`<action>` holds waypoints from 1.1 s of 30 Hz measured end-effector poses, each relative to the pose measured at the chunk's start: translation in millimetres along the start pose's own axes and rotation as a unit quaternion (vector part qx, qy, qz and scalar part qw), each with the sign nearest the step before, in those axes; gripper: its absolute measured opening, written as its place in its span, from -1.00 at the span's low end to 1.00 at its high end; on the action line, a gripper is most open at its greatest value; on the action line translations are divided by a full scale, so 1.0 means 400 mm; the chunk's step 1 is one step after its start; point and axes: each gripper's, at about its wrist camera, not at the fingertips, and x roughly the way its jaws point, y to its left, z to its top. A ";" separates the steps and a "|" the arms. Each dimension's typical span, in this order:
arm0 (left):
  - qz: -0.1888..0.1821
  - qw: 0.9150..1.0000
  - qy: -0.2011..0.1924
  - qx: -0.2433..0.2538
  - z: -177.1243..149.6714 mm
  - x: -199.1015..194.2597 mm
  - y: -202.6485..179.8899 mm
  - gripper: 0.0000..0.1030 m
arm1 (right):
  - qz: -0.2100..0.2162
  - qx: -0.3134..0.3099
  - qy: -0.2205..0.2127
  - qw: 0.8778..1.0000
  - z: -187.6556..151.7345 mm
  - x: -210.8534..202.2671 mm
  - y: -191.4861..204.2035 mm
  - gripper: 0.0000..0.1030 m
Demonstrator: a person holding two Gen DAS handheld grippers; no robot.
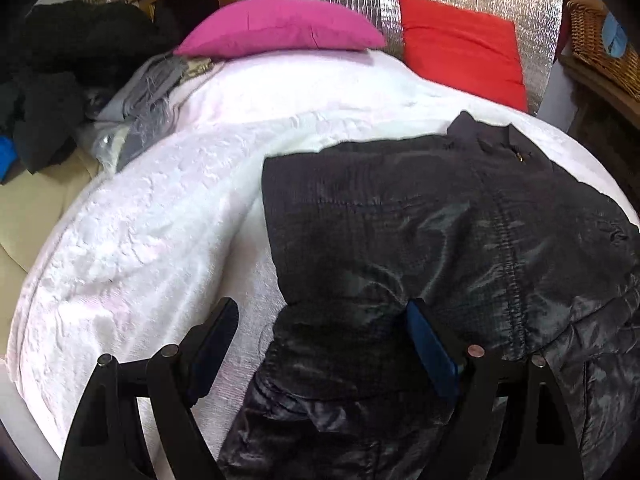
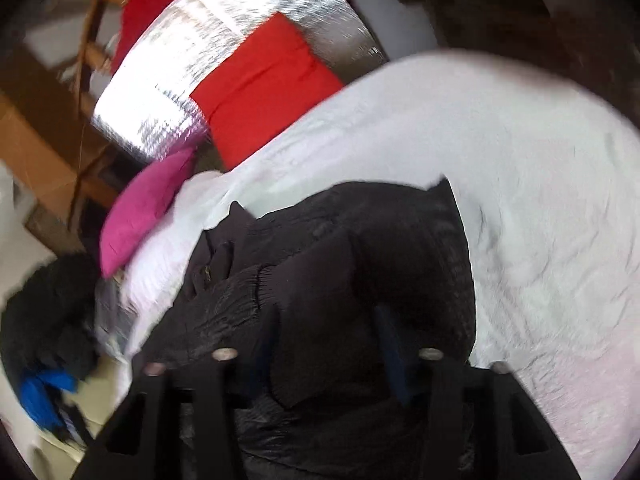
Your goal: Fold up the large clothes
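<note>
I see one dark padded jacket [image 1: 460, 240] on the white blanket [image 1: 152, 240]. Left gripper [image 1: 320, 320]: jaws apart over its near hem. Right gripper [image 2: 324, 320]: jaws apart, ribbed cuff [image 2: 296, 280] between them, shown only in the right view. Two cushions lie far: pink cushion [image 1: 276, 26], red cushion [image 1: 460, 48].

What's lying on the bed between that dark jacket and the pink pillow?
Nothing but the white blanket. The left wrist view shows a bare stretch of it running from the dark jacket up to the pink pillow.
</note>
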 end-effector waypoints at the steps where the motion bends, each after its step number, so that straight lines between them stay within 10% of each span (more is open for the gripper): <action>1: 0.002 1.000 -0.003 0.003 0.001 -0.002 -0.002 0.68 | -0.013 -0.012 -0.002 1.000 -0.003 0.001 0.012 -0.29; 7: 0.008 1.000 -0.008 0.016 0.002 -0.008 -0.011 0.68 | -0.022 0.001 0.046 0.999 -0.015 0.035 -0.007 -0.33; 11: 0.007 1.000 -0.013 0.023 0.002 -0.015 -0.015 0.68 | 0.010 0.042 0.049 0.998 -0.016 0.036 -0.047 0.22; 15: 0.009 1.000 -0.004 0.026 0.000 0.000 -0.018 0.68 | -0.001 0.026 0.047 0.999 -0.032 0.060 -0.032 0.33; 17: 0.011 1.000 -0.004 0.025 -0.001 0.001 -0.018 0.68 | -0.032 -0.013 0.040 0.999 -0.042 0.066 0.000 0.16; 20: 0.010 1.000 -0.007 0.018 0.005 -0.004 -0.015 0.68 | -0.044 -0.047 0.031 0.997 -0.042 0.048 0.039 -0.75; 28: 0.006 1.000 -0.022 0.016 0.013 -0.028 -0.022 0.68 | -0.037 -0.109 -0.049 0.992 -0.049 -0.110 0.130 -0.81; 33: 0.006 1.000 -0.006 0.026 0.006 -0.011 -0.036 0.68 | -0.033 -0.099 0.009 0.994 -0.064 -0.077 0.085 -0.81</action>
